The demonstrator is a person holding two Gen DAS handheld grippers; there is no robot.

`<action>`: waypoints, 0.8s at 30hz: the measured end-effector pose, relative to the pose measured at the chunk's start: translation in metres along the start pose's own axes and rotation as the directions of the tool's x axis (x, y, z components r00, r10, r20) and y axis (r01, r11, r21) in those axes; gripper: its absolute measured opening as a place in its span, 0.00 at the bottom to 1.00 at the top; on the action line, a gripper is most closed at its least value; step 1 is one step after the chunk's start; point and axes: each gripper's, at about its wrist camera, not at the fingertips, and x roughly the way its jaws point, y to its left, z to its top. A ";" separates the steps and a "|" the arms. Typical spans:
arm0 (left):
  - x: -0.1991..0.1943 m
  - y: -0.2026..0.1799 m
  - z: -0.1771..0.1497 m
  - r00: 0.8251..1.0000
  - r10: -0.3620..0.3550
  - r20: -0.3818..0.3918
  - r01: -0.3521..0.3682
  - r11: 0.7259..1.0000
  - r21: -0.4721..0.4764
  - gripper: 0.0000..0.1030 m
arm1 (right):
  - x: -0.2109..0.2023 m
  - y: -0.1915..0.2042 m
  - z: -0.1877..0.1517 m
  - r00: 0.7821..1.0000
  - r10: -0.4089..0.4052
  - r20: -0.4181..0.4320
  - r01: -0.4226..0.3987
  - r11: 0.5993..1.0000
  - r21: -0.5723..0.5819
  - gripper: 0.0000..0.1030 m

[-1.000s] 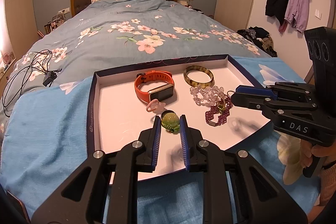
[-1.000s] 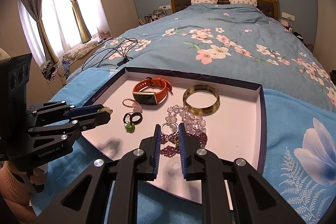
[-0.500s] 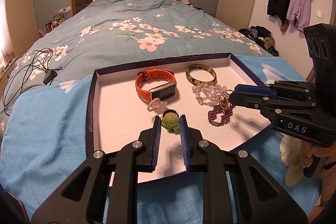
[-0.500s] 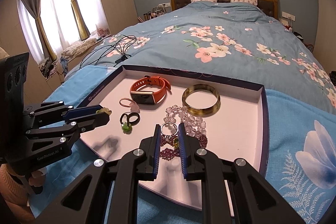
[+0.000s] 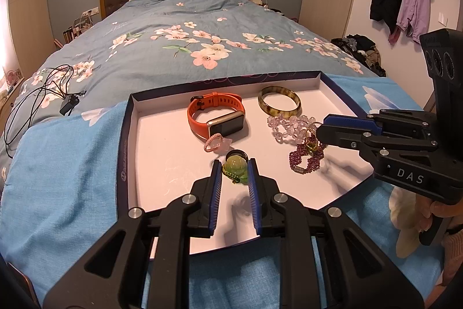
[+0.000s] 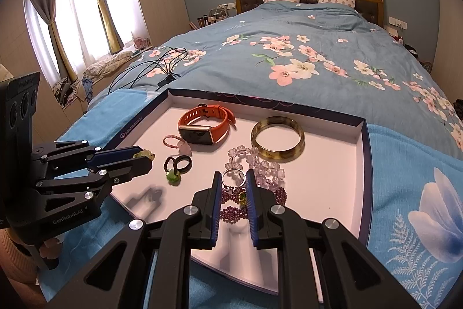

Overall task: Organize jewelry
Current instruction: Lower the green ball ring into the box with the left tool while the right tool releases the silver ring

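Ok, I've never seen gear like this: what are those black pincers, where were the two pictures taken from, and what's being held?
Those are two hand-held grippers. A person holds one in each hand, and each carries a wide-angle camera looking along its jaws. One picture is from the left gripper, the other from the right gripper, so each also shows the other from the side. A shallow tray on the bed holds an orange watch, a bangle, a clear bead bracelet, a purple bead bracelet and a pink ring. The left jaws pinch a green pendant. A silver ring sits between the right jaws; whether it is gripped, I cannot tell.
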 end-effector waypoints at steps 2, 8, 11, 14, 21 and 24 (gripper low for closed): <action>0.000 -0.001 0.000 1.000 0.002 0.000 -0.002 1.000 0.001 0.18 | 0.000 0.000 0.000 1.000 -0.002 -0.001 0.002 1.000 -0.001 0.14; 0.002 0.001 -0.002 1.000 0.006 -0.005 -0.006 1.000 -0.001 0.18 | 0.002 0.000 0.000 1.000 -0.008 -0.005 0.008 1.000 -0.004 0.14; 0.004 0.002 -0.003 1.000 0.012 -0.010 -0.012 1.000 -0.002 0.18 | 0.005 0.001 0.001 1.000 -0.013 -0.009 0.013 1.000 -0.009 0.14; 0.005 0.003 -0.005 1.000 0.016 -0.016 -0.016 1.000 -0.001 0.18 | 0.007 0.001 0.001 1.000 -0.018 -0.012 0.017 1.000 -0.011 0.14; 0.010 0.002 -0.005 0.999 0.019 -0.033 -0.019 1.000 0.000 0.18 | 0.012 0.002 0.001 0.999 -0.028 -0.021 0.027 0.999 -0.017 0.14; 0.013 0.001 -0.005 0.999 0.023 -0.040 -0.023 1.000 0.002 0.18 | 0.015 0.002 0.001 0.999 -0.031 -0.029 0.031 0.999 -0.022 0.14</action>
